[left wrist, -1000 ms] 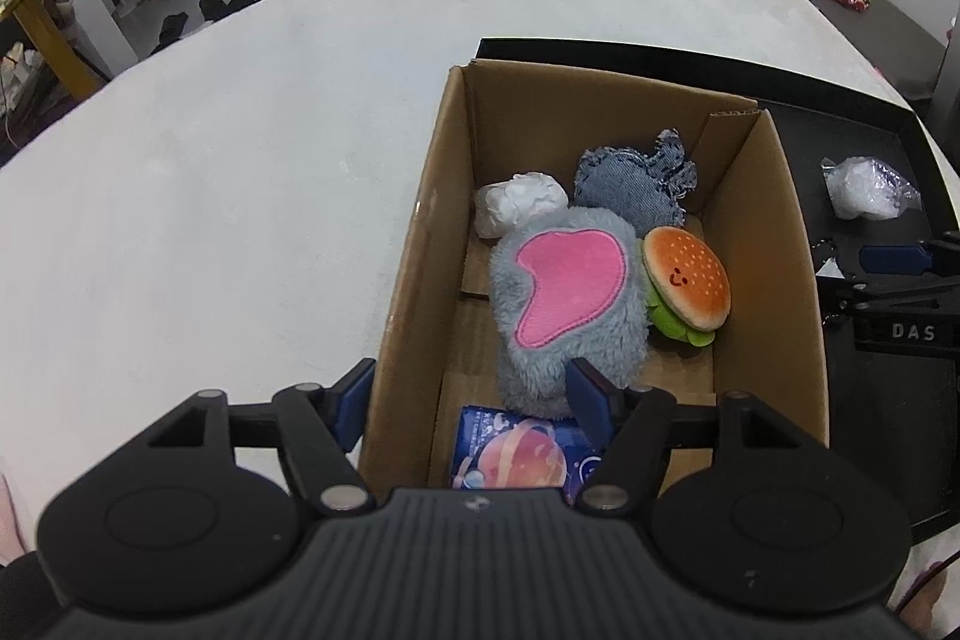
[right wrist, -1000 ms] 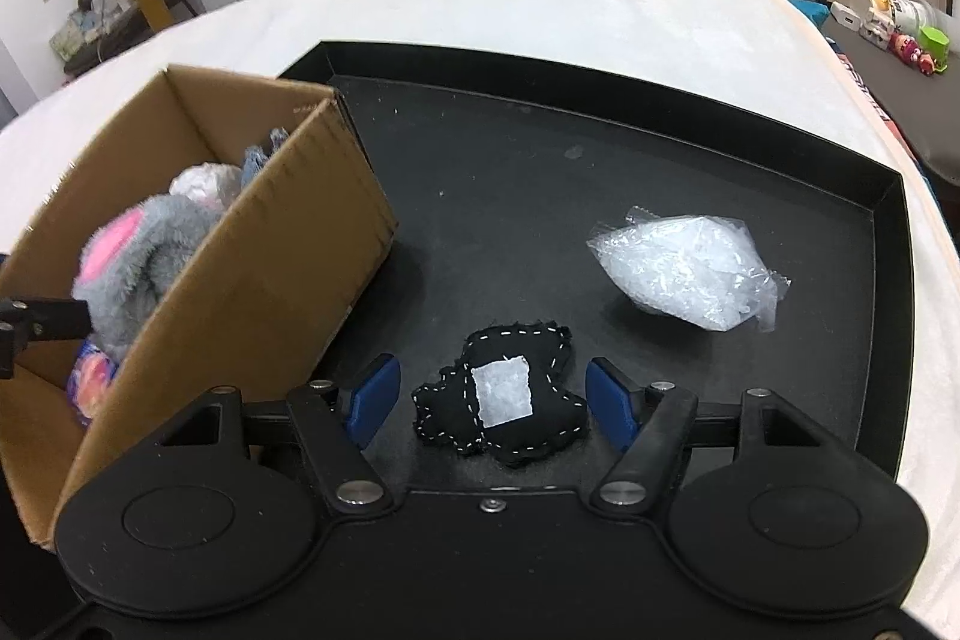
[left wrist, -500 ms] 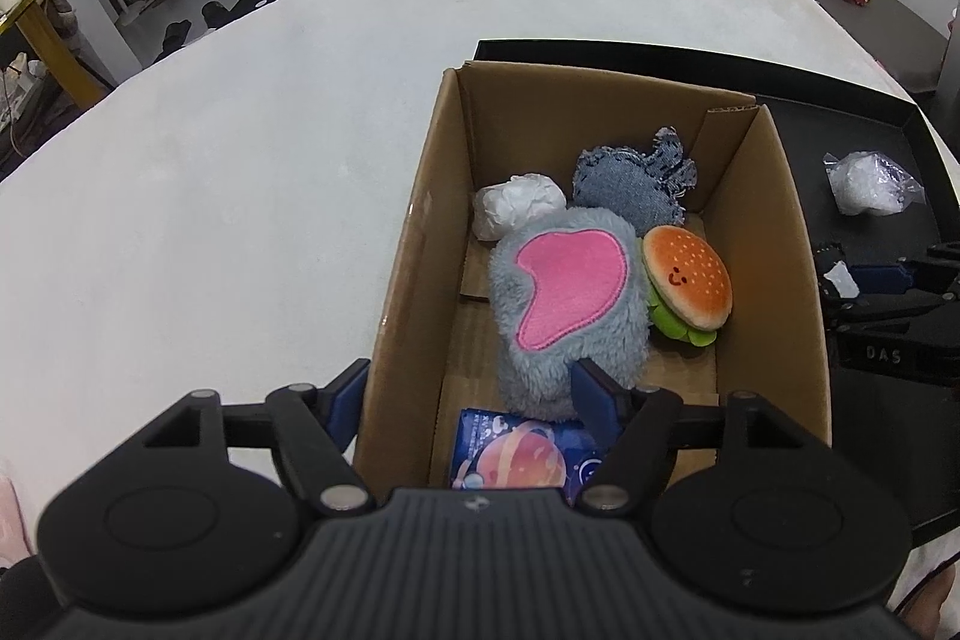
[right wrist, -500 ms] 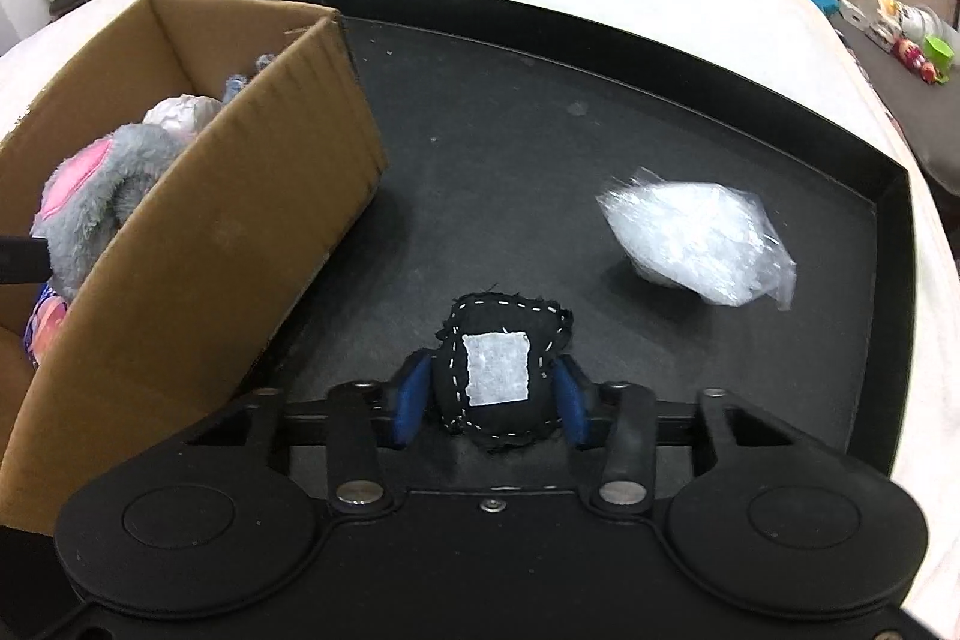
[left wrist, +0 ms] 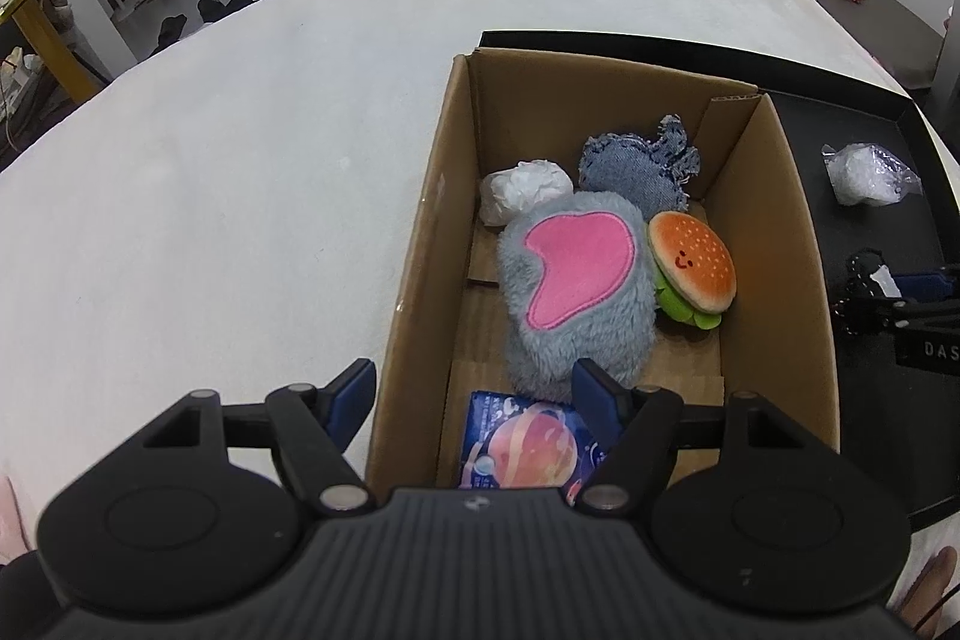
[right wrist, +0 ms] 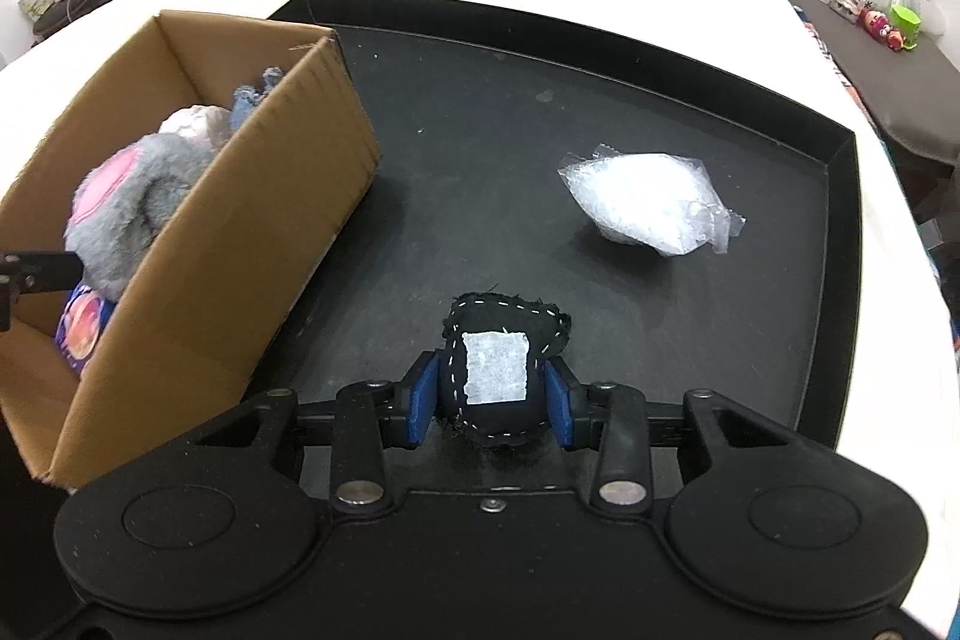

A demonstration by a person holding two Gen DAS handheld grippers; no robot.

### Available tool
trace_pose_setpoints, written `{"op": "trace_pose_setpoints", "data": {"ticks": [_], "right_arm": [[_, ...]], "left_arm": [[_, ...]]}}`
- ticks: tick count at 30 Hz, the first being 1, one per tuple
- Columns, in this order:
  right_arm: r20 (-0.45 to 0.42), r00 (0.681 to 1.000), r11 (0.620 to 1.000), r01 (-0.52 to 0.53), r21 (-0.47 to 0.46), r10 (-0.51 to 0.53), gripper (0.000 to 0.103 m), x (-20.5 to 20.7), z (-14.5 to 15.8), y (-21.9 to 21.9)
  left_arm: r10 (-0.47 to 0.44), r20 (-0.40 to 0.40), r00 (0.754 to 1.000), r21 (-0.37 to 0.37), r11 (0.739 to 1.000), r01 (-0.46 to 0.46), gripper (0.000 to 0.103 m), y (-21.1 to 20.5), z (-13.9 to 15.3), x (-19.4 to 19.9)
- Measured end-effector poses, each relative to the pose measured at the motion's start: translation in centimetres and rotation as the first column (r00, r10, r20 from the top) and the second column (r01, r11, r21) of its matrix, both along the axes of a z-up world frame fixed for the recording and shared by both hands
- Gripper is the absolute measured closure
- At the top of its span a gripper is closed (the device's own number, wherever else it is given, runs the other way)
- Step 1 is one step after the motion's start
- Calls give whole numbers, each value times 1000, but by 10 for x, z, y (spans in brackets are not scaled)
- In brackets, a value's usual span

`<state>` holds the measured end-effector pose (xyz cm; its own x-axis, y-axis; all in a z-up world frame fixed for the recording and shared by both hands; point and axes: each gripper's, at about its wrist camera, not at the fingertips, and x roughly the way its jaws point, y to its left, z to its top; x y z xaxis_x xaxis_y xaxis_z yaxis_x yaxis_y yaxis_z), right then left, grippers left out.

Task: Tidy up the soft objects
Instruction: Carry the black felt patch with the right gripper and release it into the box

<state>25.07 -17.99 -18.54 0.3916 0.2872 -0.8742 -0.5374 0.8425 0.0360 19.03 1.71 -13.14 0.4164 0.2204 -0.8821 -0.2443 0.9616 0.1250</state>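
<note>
My right gripper (right wrist: pixel 492 394) is closing its jaws on a black fabric patch (right wrist: pixel 498 370) with white stitching and a white label; both blue pads press its sides just above the black tray (right wrist: pixel 600 58). A clear plastic bag of white stuffing (right wrist: pixel 645 202) lies on the tray farther right. The cardboard box (left wrist: pixel 774 220) holds a grey-and-pink plush (left wrist: pixel 576 280), a burger toy (left wrist: pixel 693 268), a denim patch (left wrist: pixel 642 160), a white wad (left wrist: pixel 522 187) and a blue packet (left wrist: pixel 528 442). My left gripper (left wrist: pixel 474 394) hangs open over the box's near left wall, holding nothing.
The box stands on the left part of the tray, on a white cloth-covered table (left wrist: pixel 240 160). Beyond the table's far edge are a floor with shoes, a yellow-legged table (left wrist: pixel 36 34) and a side shelf with small toys (right wrist: pixel 882 16).
My right gripper closed on the black patch, which now stands bunched between the pads, and lifted slightly toward the box. The left gripper stayed still and open.
</note>
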Motion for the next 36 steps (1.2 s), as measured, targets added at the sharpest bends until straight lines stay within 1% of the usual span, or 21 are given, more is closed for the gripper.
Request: {"op": "trace_pose_setpoints", "data": {"ticks": [4, 6, 7, 12, 19, 20, 22, 24, 26, 31, 34, 36], "right_arm": [[9, 1000, 1000, 1, 5, -1, 66, -4, 6, 1], [14, 1000, 1000, 12, 21, -12, 66, -8, 11, 1], [13, 1000, 999, 18, 28, -18, 66, -4, 11, -1], [41, 998, 998, 34, 50, -36, 66, -15, 21, -3], [81, 994, 988, 56, 141, -68, 66, -30, 44, -6], [86, 994, 987, 57, 153, -70, 66, -32, 46, -6], [93, 993, 982, 59, 180, -77, 66, -37, 51, -5], [100, 992, 978, 59, 202, -81, 66, -40, 56, -3], [108, 991, 974, 55, 221, -81, 66, -45, 60, 2], [129, 989, 965, 39, 260, -75, 66, -54, 69, 14], [144, 988, 960, 21, 280, -63, 66, -58, 76, 23], [145, 988, 956, 5, 292, -50, 65, -60, 80, 29]], "left_arm": [[1, 2, 1000, 1, 1000, -1, 33, 2, 0, -3], [1, 3, 1000, 1, 1000, -1, 33, 4, 0, -5], [0, 3, 1000, 2, 1000, 0, 33, 4, 1, -6], [2, 3, 1000, -4, 1000, -2, 33, 9, 2, -10], [0, 24, 1000, -8, 1000, 0, 33, 15, 6, -16], [-2, 26, 1000, -8, 1000, 2, 35, 15, 6, -17], [-5, 28, 1000, -15, 1000, 5, 36, 16, 6, -18], [-11, 32, 999, -17, 1000, 11, 39, 16, 6, -20], [-17, 27, 999, -21, 1000, 18, 48, 16, 5, -20], [-27, 25, 999, -28, 999, 28, 60, 19, 4, -22], [-31, 19, 999, -37, 999, 31, 70, 21, 1, -23], [-37, 18, 999, -41, 998, 37, 74, 22, 0, -23]]}}
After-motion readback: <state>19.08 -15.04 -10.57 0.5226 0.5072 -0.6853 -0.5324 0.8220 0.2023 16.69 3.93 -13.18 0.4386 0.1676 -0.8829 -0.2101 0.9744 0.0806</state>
